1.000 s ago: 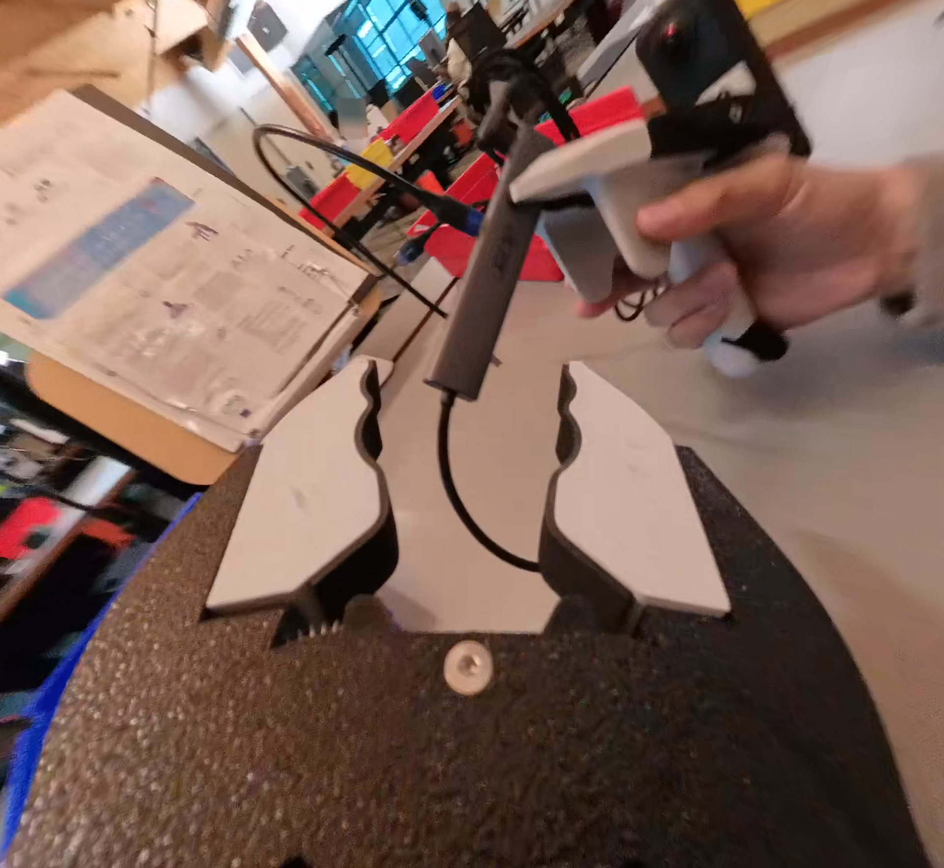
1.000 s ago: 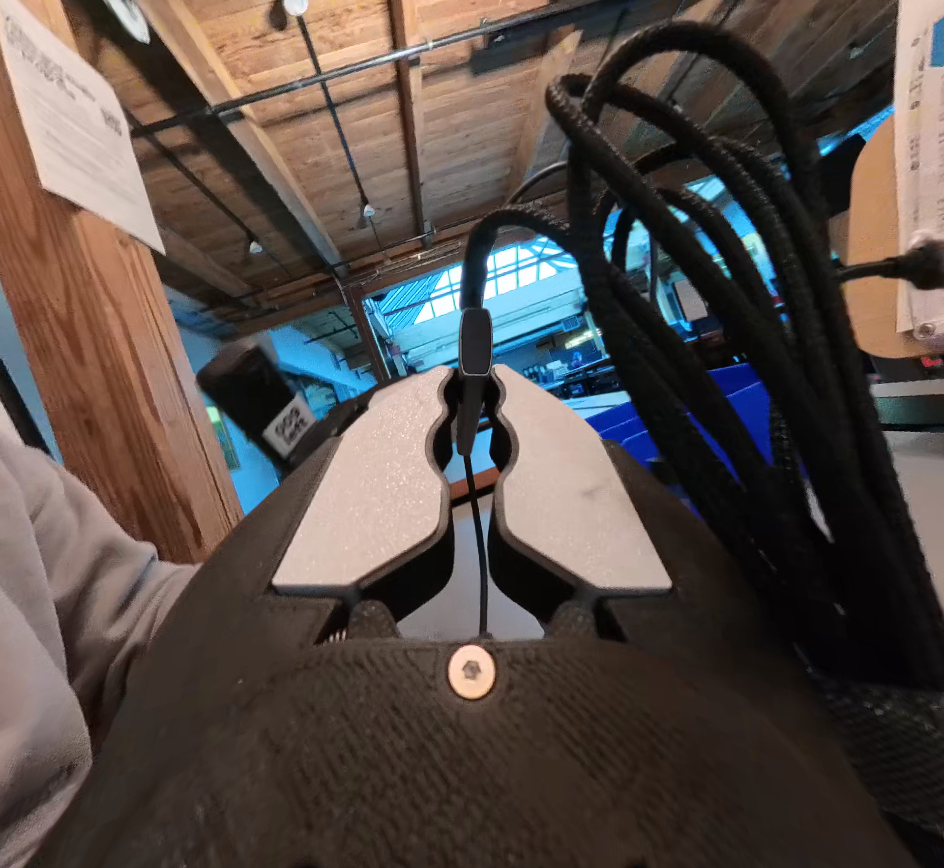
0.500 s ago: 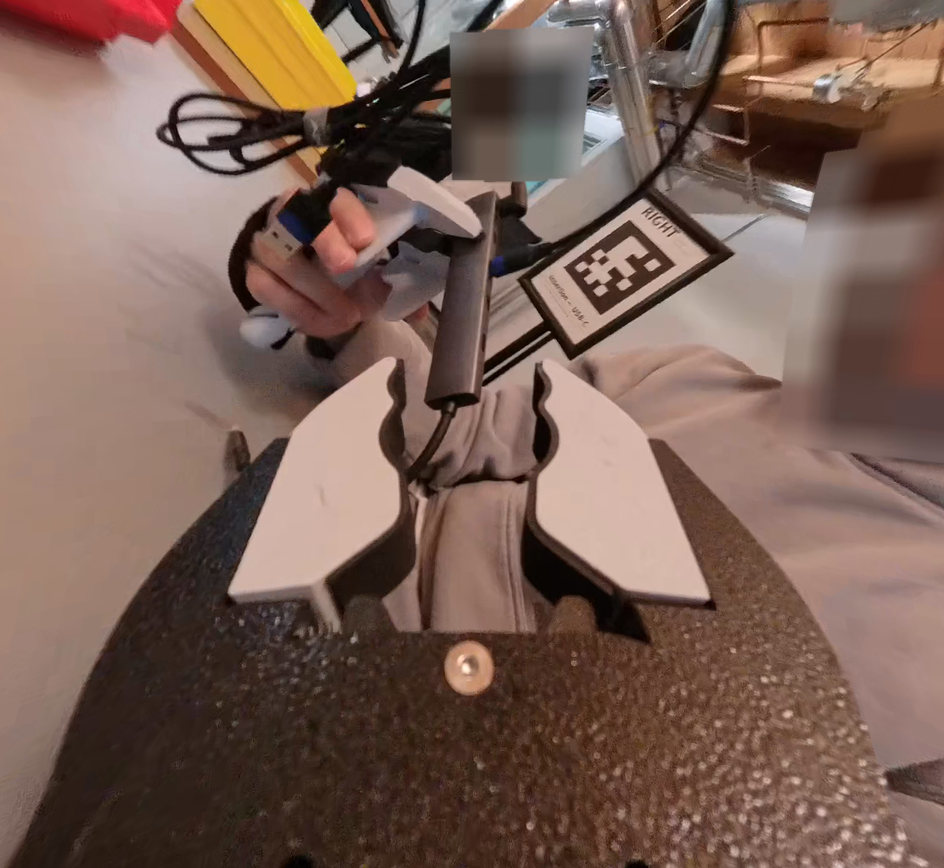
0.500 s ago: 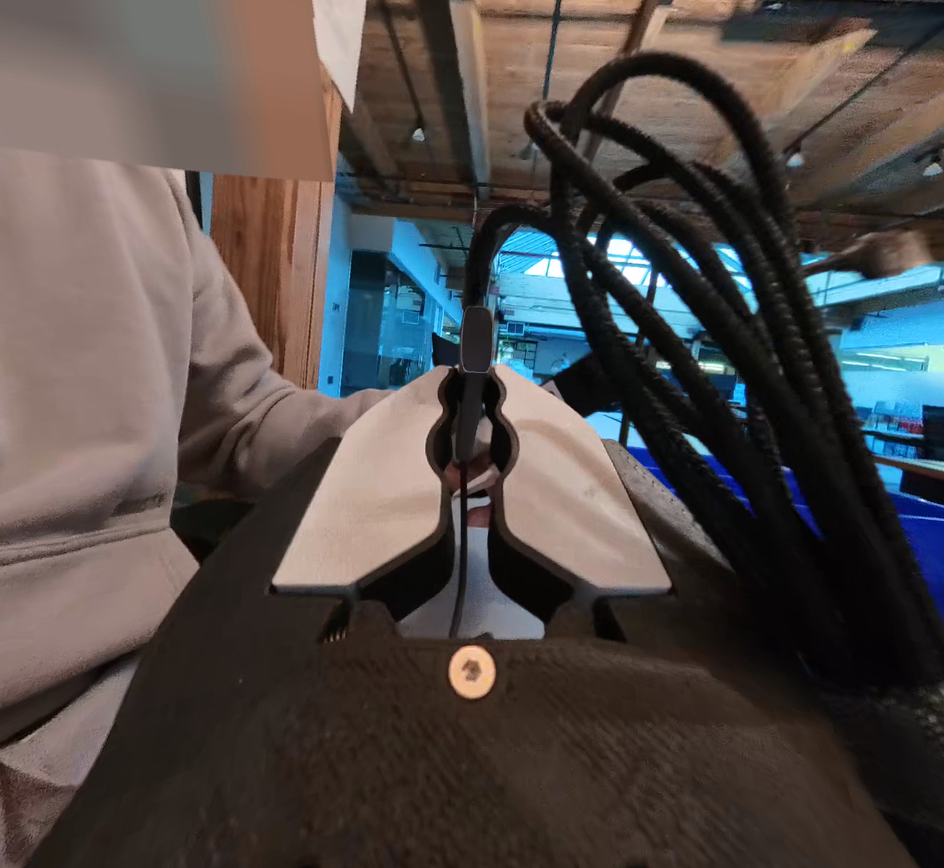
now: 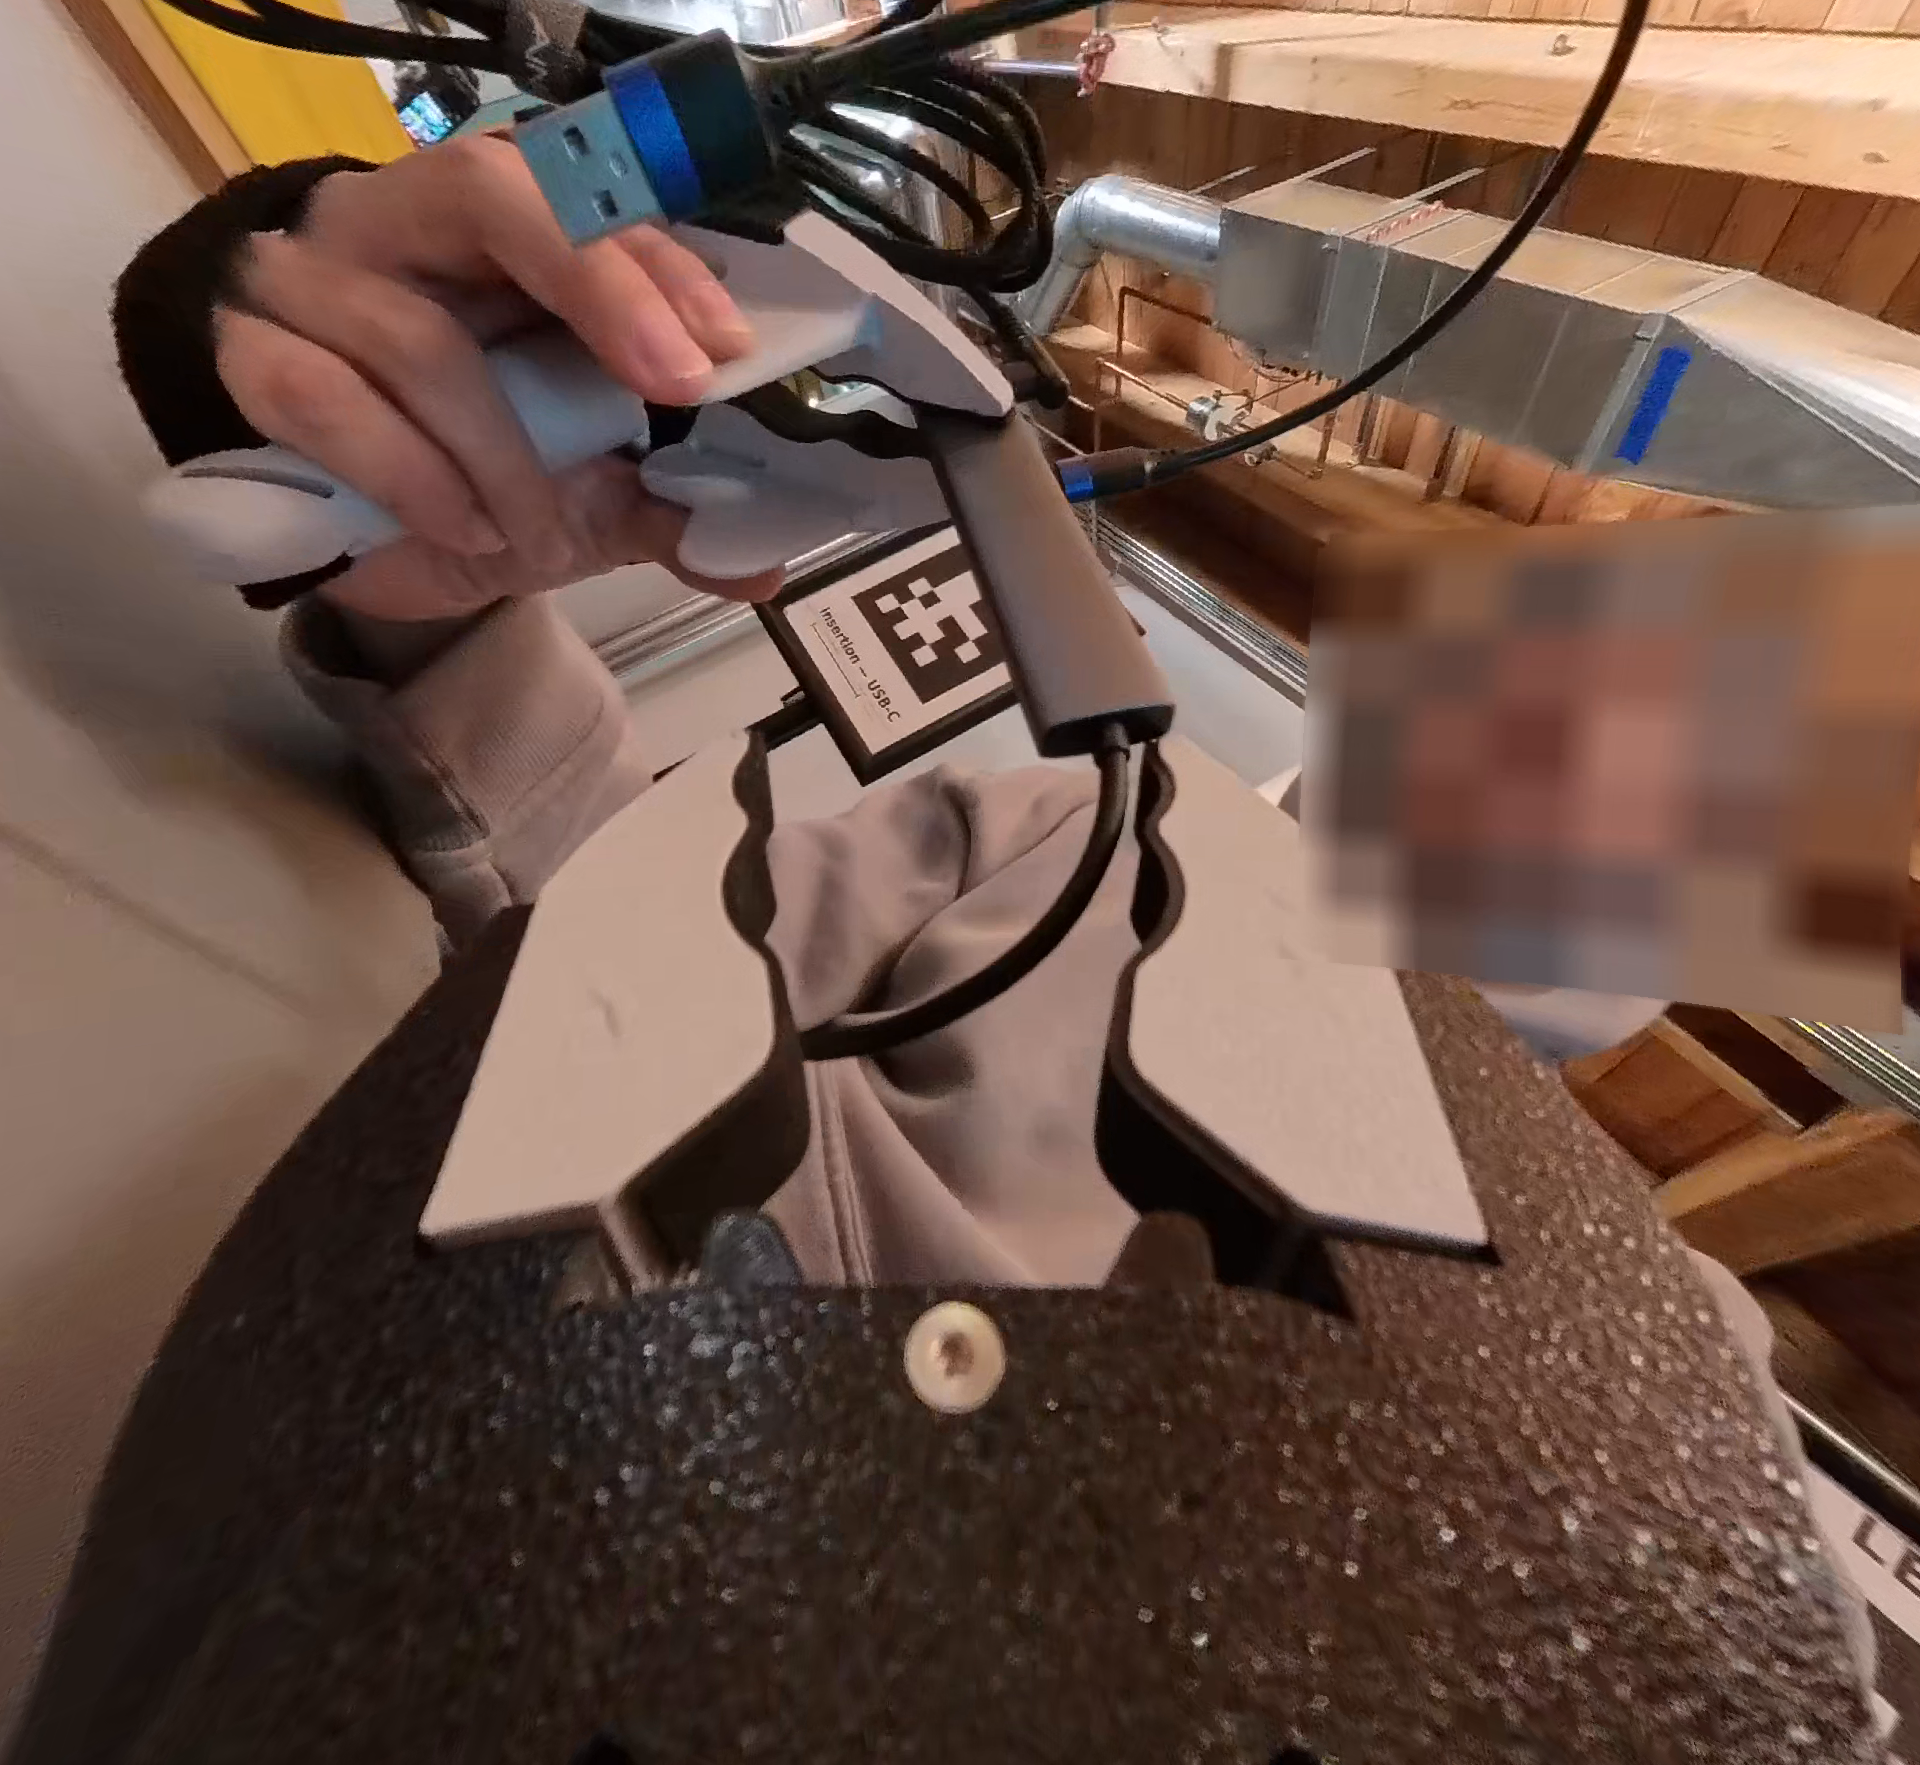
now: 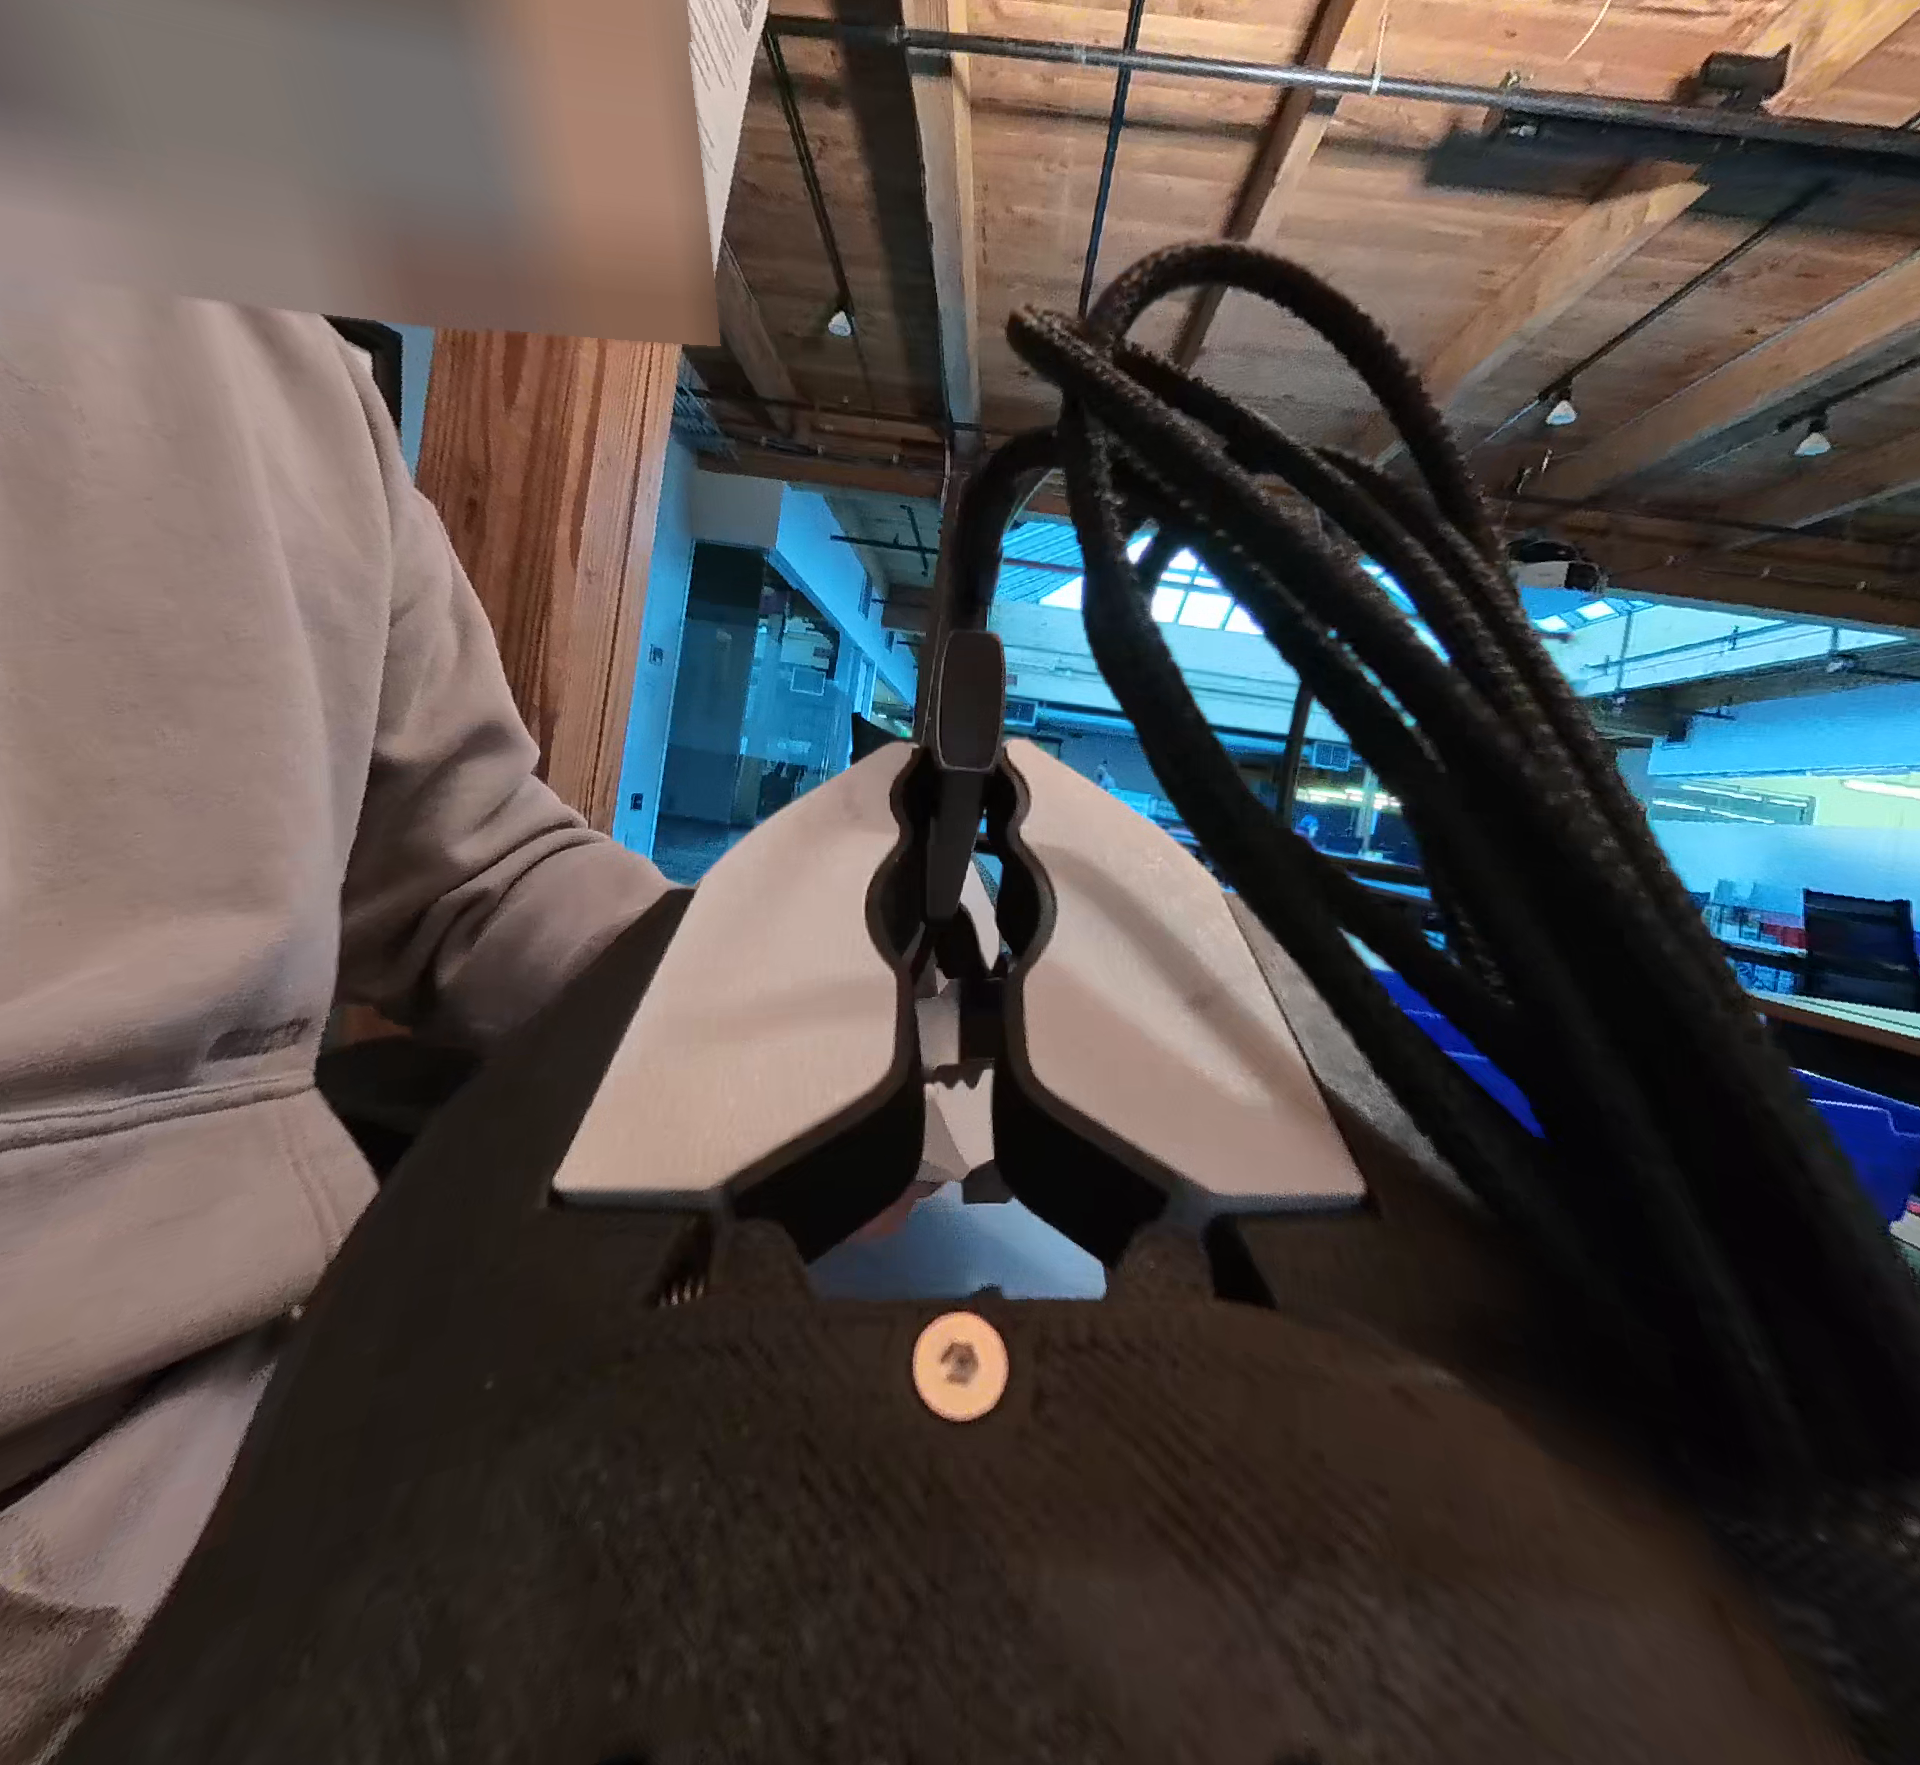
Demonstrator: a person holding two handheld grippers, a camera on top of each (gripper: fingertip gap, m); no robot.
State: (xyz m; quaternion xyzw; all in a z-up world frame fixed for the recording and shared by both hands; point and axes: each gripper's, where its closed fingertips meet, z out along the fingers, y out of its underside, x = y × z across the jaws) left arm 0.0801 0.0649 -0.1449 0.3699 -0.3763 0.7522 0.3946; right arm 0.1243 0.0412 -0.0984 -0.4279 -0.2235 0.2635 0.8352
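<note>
Grey hub [image 5: 1049,583], a slim metal bar with rounded edges, clamped at its upper end by the right gripper [image 5: 914,427] in the upper middle of the left wrist view, its lower end hanging just above the tips of the left gripper [image 5: 951,801]. Nearest in that view: left gripper's pale, flat, wavy-edged fingers [image 5: 623,1019] spread wide, gripping nothing; thin black cable [image 5: 997,977] from the hub's lower end curving through the free gap between them, touching the inner edge of the lower-left finger. Grey fabric sleeve [image 5: 914,884] behind the gap. Farther up, a hand [image 5: 436,385] wrapped round the right gripper's pale handle, knuckles toward the left edge. A white square card with a black-and-white marker [image 5: 914,645] just beside the hub. A blue-banded USB plug [image 5: 634,146] and a bundle of braided black cords [image 5: 904,105] above the hand. Metal ducting [image 5: 1455,354] and wooden planks beyond.

In the right wrist view: right gripper [image 6: 961,770] narrowed onto the hub [image 6: 966,707], seen end-on at centre frame, fingers nearly meeting. Braided cords [image 6: 1455,676] looping from centre down the right edge, crowding that side. Grey sleeve [image 6: 208,780] filling the left. Wooden beams far above.
</note>
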